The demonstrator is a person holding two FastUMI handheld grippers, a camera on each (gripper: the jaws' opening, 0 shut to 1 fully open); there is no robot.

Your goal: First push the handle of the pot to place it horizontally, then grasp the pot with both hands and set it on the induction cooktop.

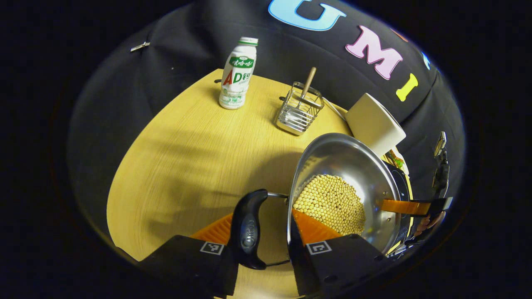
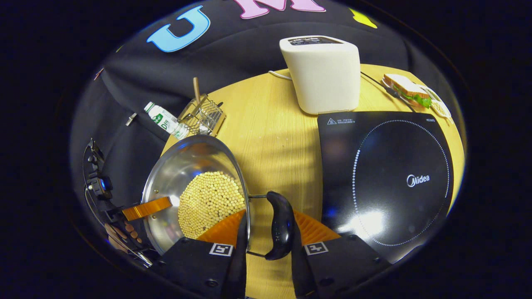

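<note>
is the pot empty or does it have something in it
Not empty. The pot holds a heap of small pale yellow beans covering part of its bottom; bare steel shows around them in both gripper views.

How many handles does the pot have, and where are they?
2. One black handle sits between the left tongs on one side of the pot; the other handle sits between the right tongs opposite.

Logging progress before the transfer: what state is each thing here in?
pot: holds beans, beside the cooktop, not on it
left gripper: closed across pot's handle and rim
right gripper: same, at the opposite handle
induction cooktop: bare
bottle: upright, capped
wire rack: upright, holding a wooden stick
</note>
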